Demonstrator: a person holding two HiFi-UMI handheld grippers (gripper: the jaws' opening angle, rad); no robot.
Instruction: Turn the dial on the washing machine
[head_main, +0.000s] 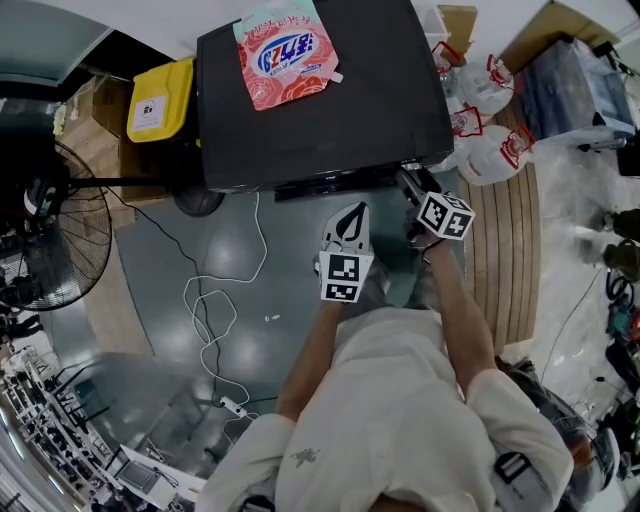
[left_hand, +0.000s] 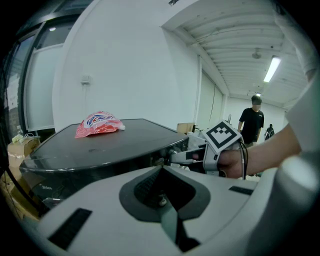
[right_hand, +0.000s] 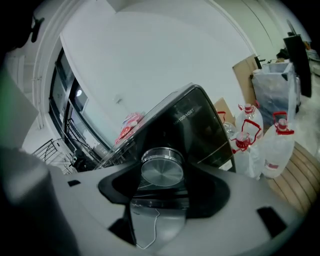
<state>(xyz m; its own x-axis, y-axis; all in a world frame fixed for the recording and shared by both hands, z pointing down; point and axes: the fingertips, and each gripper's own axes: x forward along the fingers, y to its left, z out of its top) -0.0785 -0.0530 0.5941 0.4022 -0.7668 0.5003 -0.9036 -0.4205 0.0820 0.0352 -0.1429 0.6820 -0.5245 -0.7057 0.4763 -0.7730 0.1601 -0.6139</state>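
Note:
The black washing machine (head_main: 380, 110) stands ahead of me with a pink detergent bag (head_main: 285, 55) on its lid. My right gripper (head_main: 410, 185) reaches the machine's front panel at its right end. In the right gripper view the round silver dial (right_hand: 161, 169) sits between the jaws, which close around it. My left gripper (head_main: 352, 212) hovers just in front of the machine, left of the right one, jaws shut and empty. The left gripper view shows the lid (left_hand: 100, 145), the bag (left_hand: 97, 123) and the right gripper (left_hand: 182, 156) at the panel.
Large water jugs (head_main: 490, 150) with red handles stand right of the machine on a wooden pallet (head_main: 510, 250). A yellow bin (head_main: 160, 100) sits at its left, a floor fan (head_main: 50, 240) further left. A white cable (head_main: 215, 330) trails over the floor. A person (left_hand: 252, 122) stands far behind.

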